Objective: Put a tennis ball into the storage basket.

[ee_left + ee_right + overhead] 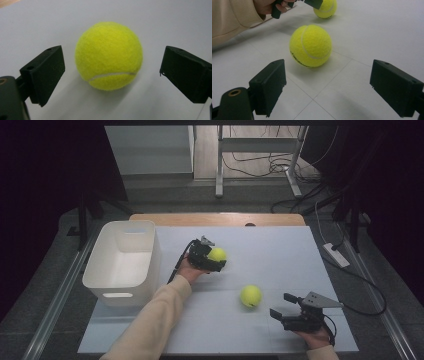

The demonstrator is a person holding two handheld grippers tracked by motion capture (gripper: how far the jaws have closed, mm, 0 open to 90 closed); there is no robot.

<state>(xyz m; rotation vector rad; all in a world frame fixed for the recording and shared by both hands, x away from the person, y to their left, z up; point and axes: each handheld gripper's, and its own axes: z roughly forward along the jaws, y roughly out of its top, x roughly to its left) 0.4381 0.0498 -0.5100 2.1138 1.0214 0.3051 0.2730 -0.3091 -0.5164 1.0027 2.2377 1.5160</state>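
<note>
Two yellow tennis balls lie on the white table mat (pixel 280 250). The far ball (pixel 217 254) (pixel 109 55) sits on the mat between the jaws of my left gripper (pixel 219 257) (pixel 112 62), which is open; gaps show on both sides of the ball. The near ball (pixel 251 296) (pixel 310 45) rests just ahead of my right gripper (pixel 282 305) (pixel 327 75), which is open and holds nothing, its jaws a short way from the ball. In the right gripper view the far ball (pixel 325 8) lies beyond, with the person's hand and beige sleeve (pixel 234 17) at upper left.
A white plastic bin (pixel 150 265) stands at the mat's left side, close to the left forearm. A wooden table edge (pixel 220 219) runs along the back. Cables and a power strip (pixel 336 255) lie to the right of the table.
</note>
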